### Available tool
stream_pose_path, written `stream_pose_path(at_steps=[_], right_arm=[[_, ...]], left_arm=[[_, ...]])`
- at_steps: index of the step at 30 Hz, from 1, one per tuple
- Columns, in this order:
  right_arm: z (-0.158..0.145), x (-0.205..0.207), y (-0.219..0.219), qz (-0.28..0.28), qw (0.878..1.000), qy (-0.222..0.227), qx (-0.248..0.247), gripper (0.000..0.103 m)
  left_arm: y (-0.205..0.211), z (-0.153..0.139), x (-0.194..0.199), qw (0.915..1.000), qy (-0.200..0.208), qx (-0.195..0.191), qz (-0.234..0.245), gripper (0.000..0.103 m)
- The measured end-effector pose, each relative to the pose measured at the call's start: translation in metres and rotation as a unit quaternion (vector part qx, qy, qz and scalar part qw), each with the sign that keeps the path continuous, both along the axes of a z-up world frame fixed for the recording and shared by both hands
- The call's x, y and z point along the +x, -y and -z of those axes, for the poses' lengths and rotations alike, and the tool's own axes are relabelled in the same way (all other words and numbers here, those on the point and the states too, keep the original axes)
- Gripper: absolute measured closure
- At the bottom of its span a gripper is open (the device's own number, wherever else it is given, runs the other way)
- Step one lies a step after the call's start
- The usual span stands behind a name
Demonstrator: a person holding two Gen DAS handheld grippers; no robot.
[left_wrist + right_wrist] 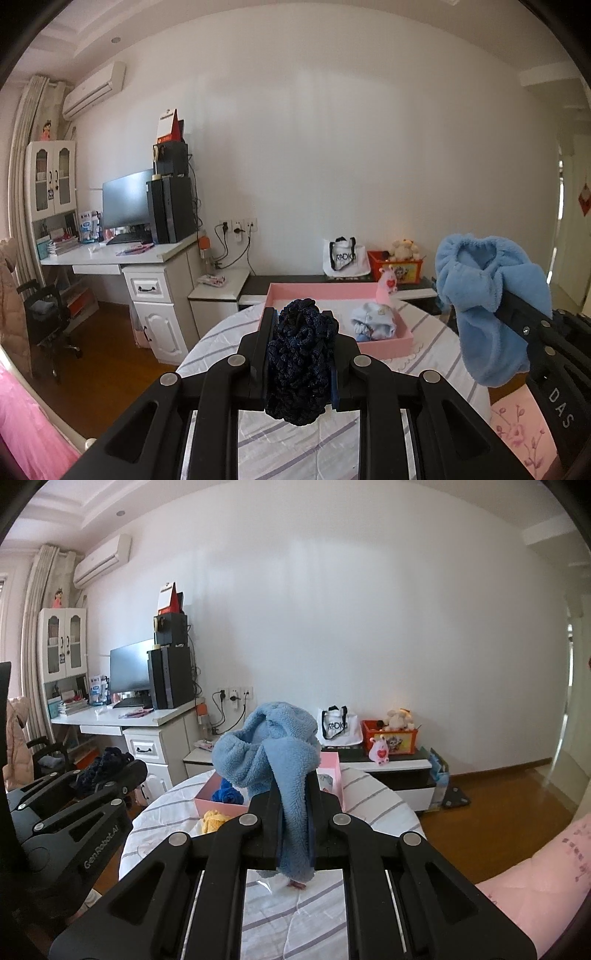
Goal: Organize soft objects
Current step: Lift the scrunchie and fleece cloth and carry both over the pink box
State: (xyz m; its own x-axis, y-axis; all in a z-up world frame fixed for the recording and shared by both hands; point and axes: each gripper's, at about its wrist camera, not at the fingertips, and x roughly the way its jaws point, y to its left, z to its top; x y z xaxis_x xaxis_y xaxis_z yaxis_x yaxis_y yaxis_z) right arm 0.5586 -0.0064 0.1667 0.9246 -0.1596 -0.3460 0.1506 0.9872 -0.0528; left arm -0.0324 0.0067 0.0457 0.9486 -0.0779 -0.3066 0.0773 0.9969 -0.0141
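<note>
My left gripper [301,332] is shut on a dark navy crinkled scrunchie [301,358] and holds it above the round table with the striped white cloth [295,443]. My right gripper [295,794] is shut on a light blue fleece garment [273,753]; it also shows in the left wrist view [487,295] at the right. Beyond both stands a pink tray [388,345] with a pale blue baby garment [375,319] and a pink toy [386,290] in it. In the right wrist view the tray [207,794] holds a royal blue soft item [227,794], and a yellow knitted item [212,821] lies before it.
A white desk [122,254] with monitor and computer tower stands left, an office chair [48,317] beside it. A low cabinet [295,282] by the wall carries a white tote bag [345,258] and a red toy box [397,266]. Pink bedding [535,882] lies right.
</note>
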Motion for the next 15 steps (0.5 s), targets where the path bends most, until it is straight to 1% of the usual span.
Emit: stream_pose_path(at_steps=[9, 15], right_arm=[[-0.0005, -0.0017, -0.0015, 0.001, 1.000, 0.003, -0.001, 0.094], [0.0005, -0.0008, 0.0018, 0.002, 1.000, 0.002, 0.001, 0.094]], left_arm=[[-0.0033, 0.0078, -0.0121, 1.0000, 0.002, 0.000, 0.000, 0.084], [-0.0031, 0.0057, -0.0081, 1.0000, 0.001, 0.001, -0.002, 0.084]])
